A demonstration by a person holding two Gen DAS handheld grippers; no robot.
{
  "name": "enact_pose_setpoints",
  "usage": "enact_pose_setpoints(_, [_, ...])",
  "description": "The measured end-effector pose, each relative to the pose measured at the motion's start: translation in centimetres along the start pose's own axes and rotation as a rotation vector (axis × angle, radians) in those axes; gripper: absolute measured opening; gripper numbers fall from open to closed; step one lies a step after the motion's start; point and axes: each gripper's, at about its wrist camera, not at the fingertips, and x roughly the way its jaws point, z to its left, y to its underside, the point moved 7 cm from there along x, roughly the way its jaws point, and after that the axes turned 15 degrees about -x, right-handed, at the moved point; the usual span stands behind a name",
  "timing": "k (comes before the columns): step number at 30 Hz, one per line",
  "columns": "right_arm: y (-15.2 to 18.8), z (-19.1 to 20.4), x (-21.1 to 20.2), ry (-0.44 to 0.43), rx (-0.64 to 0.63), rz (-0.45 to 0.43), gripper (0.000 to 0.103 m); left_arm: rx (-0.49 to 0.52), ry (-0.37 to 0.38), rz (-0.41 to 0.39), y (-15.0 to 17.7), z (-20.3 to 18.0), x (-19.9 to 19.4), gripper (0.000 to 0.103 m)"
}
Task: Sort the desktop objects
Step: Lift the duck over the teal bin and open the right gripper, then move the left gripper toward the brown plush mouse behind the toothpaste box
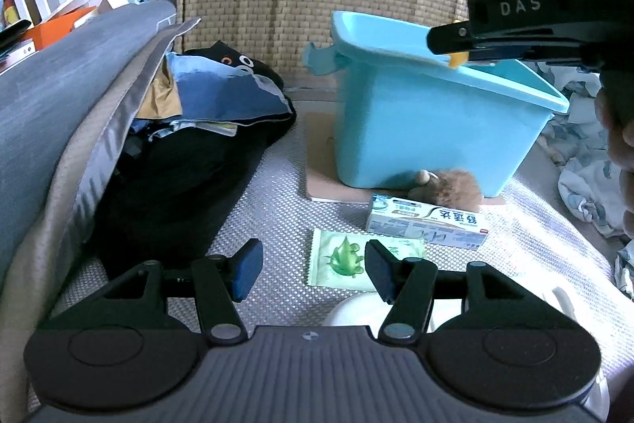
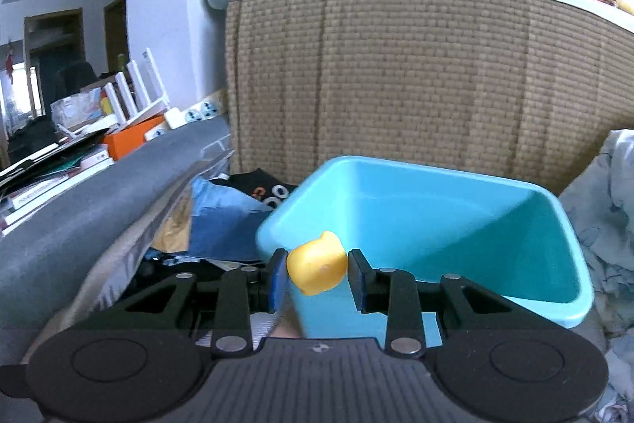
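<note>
A small yellow toy [image 2: 317,266] is pinched between the blue pads [image 2: 277,278] of the right claw [image 2: 315,278] and is held just above the near rim of the blue bin [image 2: 455,224], whose inside appears bare as far as it is seen. From the left wrist view, the same claw [image 1: 451,46] is seen over the bin's [image 1: 416,129] top edge, with a bit of yellow [image 1: 457,60] showing at its tip. The left claw [image 1: 313,270] is spread wide and holds nothing; it hangs low over the mat [image 1: 269,201], where a green sachet [image 1: 356,258], a toothpaste box [image 1: 428,222] and a brown fuzzy thing [image 1: 455,191] lie close before the bin. The toy is judged light, smooth and probably hollow, so a firm squeeze could deform it or let it slip sideways; the grip is best taken across its widest part, as it is now. The sachet is judged thin and limp, best taken by an edge; the box is stiff and is best gripped across its narrow sides.
</note>
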Motion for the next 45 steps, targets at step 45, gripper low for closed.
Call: enact_pose_setpoints(45, [4.7,-11.0,-0.4,0.25,-0.014,0.08,0.033,0.06,0.048,0.043,1.1,-5.6,2.7,0.062])
